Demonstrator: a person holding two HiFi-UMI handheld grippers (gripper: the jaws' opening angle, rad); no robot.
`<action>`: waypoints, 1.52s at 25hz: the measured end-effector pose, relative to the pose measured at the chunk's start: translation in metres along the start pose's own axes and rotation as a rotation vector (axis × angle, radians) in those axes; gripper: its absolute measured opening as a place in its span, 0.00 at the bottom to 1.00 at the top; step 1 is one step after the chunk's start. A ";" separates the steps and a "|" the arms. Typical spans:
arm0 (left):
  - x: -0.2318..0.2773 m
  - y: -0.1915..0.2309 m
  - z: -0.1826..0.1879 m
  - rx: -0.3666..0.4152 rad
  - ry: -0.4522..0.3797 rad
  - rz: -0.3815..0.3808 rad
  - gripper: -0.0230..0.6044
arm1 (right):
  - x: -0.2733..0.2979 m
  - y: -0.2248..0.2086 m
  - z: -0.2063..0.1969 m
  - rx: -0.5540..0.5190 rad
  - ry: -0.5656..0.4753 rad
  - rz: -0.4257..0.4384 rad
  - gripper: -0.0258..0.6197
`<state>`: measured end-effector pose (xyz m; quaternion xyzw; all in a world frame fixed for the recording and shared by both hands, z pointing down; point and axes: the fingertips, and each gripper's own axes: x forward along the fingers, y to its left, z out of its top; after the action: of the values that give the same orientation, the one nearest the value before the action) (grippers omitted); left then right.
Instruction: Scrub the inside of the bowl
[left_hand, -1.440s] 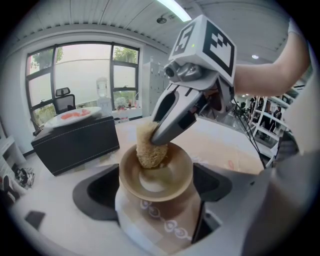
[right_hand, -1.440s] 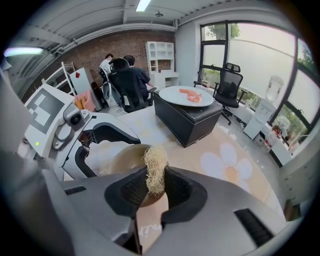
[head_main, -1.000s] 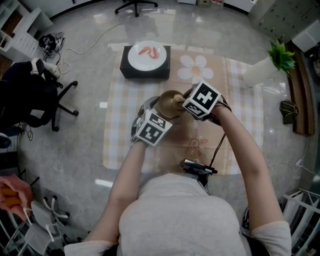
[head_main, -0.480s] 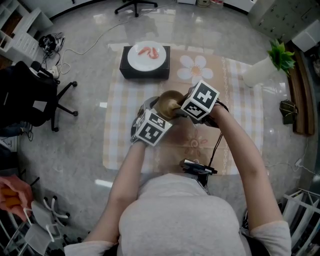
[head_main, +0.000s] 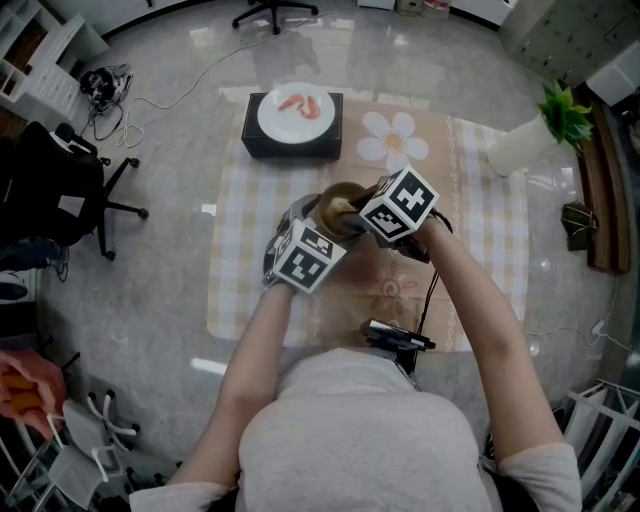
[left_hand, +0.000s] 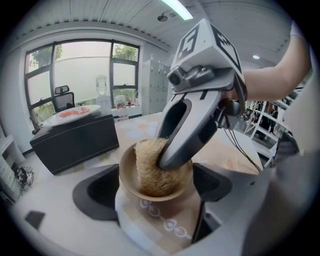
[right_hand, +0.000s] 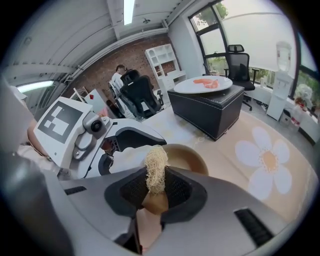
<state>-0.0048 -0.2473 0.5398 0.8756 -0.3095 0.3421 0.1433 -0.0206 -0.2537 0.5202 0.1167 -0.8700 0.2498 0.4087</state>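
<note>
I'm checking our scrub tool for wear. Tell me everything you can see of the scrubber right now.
The scrubber is a pale tan pad of coarse, tangled fibres, like loofah, with frayed edges. The right gripper has its jaws shut on it, so it stands upright between them. Its free end sits inside the tan bowl, against the inner wall, and the left gripper clamps that bowl by its sides.

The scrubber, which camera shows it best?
Left gripper view: the scrubber shows broadside inside the bowl. The right gripper view shows only its thin edge in the right tool; the head view mostly hides it behind marker cubes.
</note>
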 end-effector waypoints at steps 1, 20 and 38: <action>0.000 0.000 0.000 0.000 0.000 0.000 0.74 | 0.000 -0.004 0.001 0.011 -0.014 -0.018 0.17; 0.000 0.000 0.000 0.002 -0.002 -0.002 0.74 | -0.019 -0.037 -0.002 -0.110 0.087 -0.302 0.17; 0.000 0.000 0.000 0.006 0.003 -0.008 0.74 | -0.013 -0.009 -0.014 -0.028 0.089 -0.090 0.17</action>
<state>-0.0050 -0.2474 0.5399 0.8767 -0.3046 0.3438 0.1426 0.0005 -0.2535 0.5204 0.1387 -0.8483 0.2241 0.4593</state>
